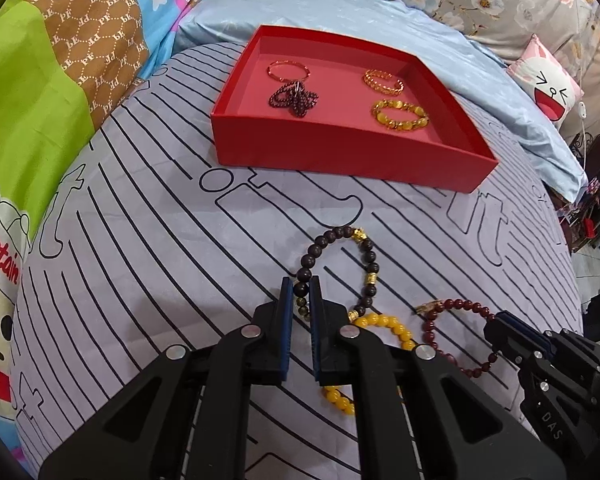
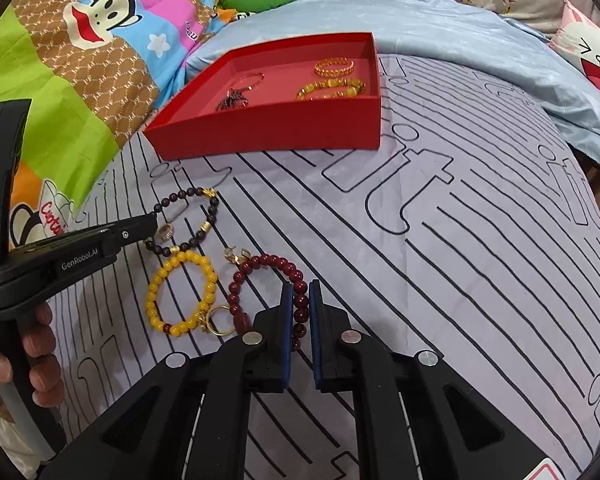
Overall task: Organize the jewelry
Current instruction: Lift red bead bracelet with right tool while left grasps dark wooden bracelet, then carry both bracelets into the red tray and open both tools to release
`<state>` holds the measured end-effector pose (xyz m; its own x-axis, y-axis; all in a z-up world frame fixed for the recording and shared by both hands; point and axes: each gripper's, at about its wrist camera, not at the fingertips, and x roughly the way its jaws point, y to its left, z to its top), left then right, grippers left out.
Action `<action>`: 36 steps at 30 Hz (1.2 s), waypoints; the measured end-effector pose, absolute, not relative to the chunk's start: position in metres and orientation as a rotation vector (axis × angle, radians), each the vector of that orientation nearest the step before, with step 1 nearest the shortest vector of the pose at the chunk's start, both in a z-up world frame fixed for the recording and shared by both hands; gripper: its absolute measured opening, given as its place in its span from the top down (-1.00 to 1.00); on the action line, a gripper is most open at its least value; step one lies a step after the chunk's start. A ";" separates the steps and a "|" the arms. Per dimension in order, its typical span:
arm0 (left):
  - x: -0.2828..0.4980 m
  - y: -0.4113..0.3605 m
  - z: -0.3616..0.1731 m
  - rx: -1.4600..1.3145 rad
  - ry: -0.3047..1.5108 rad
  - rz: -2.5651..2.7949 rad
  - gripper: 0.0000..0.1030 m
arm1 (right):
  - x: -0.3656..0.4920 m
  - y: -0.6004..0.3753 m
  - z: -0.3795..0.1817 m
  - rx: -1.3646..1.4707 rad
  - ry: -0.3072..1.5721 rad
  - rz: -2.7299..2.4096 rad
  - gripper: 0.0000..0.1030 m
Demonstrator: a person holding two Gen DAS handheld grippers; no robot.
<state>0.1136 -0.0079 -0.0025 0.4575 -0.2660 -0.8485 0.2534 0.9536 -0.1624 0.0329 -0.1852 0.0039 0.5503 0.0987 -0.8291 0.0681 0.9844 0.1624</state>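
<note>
The left gripper is closed on the near-left beads of the dark bracelet, which lies on the bed at the left of the loose pieces. Just right of it and nearer lies the yellow bracelet, untouched, with a gold ring against its near side. Further right, the right gripper is clamped on the right-hand beads of the red bracelet. Neither strand looks lifted yet.

The step is judged to be carrying both bracelets to the red tray at the far side, where four pieces already lie. Both should be raised straight up until the hanging loops are clear of the yellow bracelet and ring, so that nothing is dragged. The near wall of the tray should be cleared, and each bracelet released over bare floor in the near part of the tray.
</note>
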 end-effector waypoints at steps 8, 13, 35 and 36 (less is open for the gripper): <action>0.106 -0.009 0.020 -0.030 1.018 -0.349 0.86 | 0.032 -0.184 0.035 0.186 0.927 0.044 0.85; 0.101 -0.011 0.036 -0.035 0.994 -0.379 0.86 | 0.031 -0.185 0.048 0.186 0.896 0.046 0.85; 0.125 -0.006 0.115 -0.033 0.859 -0.398 0.85 | 0.048 -0.197 0.086 0.172 0.804 0.041 0.85; 0.126 -0.007 0.117 -0.034 0.857 -0.401 0.85 | 0.052 -0.197 0.090 0.165 0.795 0.042 0.85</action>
